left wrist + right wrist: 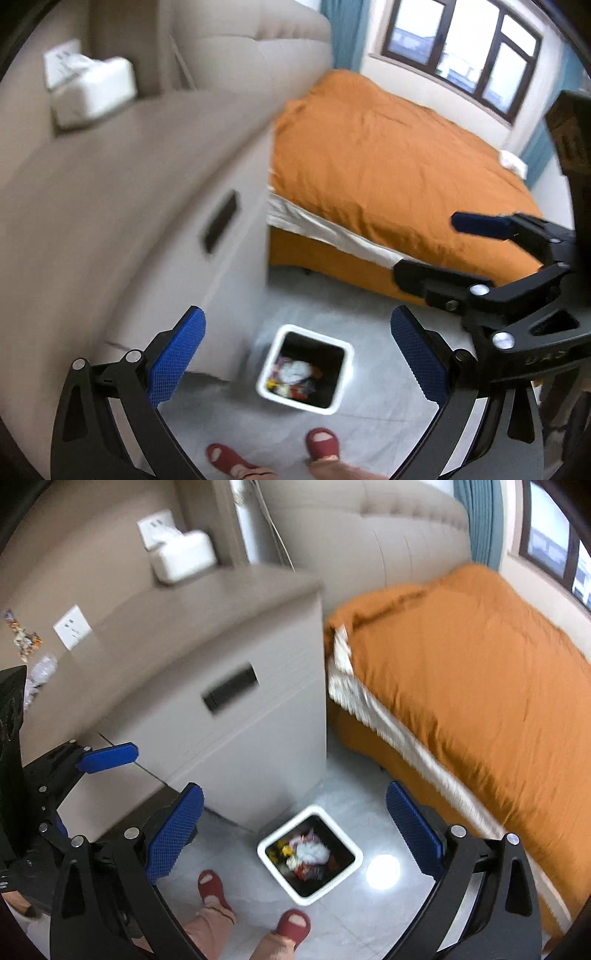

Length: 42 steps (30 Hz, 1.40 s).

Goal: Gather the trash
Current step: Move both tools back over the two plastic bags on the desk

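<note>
A white square bin (343,347) with a black liner stands on the floor and holds crumpled wrappers (295,376). It also shows in the right wrist view (267,849) with the trash (308,856) inside. My left gripper (297,358) is open and empty, high above the bin. My right gripper (295,838) is open and empty, also above the bin. The right gripper shows in the left wrist view (432,249), and the left gripper in the right wrist view (118,775). More wrappers (27,646) lie at the far left of the nightstand top.
A beige nightstand (229,686) stands left of the bin, with a white tissue box (183,555) on top. A bed with an orange cover (461,672) is on the right. The person's feet in red slippers (291,925) stand near the bin.
</note>
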Each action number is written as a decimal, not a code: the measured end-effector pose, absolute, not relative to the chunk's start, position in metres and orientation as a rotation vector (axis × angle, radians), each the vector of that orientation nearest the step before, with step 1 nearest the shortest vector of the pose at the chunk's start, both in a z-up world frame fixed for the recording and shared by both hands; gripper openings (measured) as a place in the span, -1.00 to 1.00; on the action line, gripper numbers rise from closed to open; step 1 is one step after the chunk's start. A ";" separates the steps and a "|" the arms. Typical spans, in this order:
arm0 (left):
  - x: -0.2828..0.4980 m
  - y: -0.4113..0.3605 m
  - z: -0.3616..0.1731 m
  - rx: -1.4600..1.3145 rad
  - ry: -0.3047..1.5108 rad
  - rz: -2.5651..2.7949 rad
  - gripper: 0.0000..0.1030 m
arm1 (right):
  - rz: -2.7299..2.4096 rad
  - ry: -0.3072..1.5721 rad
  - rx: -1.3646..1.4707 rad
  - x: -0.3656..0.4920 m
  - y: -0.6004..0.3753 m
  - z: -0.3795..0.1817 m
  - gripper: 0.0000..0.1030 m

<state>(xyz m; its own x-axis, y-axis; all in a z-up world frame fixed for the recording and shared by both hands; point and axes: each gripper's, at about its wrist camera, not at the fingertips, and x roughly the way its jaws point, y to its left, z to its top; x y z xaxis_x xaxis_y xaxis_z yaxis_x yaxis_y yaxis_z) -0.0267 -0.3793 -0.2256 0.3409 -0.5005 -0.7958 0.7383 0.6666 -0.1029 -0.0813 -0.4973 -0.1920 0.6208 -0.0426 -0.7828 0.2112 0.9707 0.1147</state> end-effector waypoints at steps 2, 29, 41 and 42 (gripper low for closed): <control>-0.026 -0.369 -0.210 0.288 0.881 -0.804 0.91 | -0.128 0.861 0.186 -0.079 -0.490 -0.178 0.91; 0.045 -0.105 -0.106 0.072 0.715 -0.304 0.91 | 0.336 0.637 -0.019 0.044 -0.271 -0.076 0.91; 0.094 0.011 -0.112 -0.004 0.684 -0.146 0.91 | 0.416 0.642 -0.094 0.102 -0.168 -0.074 0.91; 0.097 0.018 -0.113 -0.009 0.682 -0.138 0.91 | 0.418 0.643 -0.097 0.107 -0.160 -0.075 0.91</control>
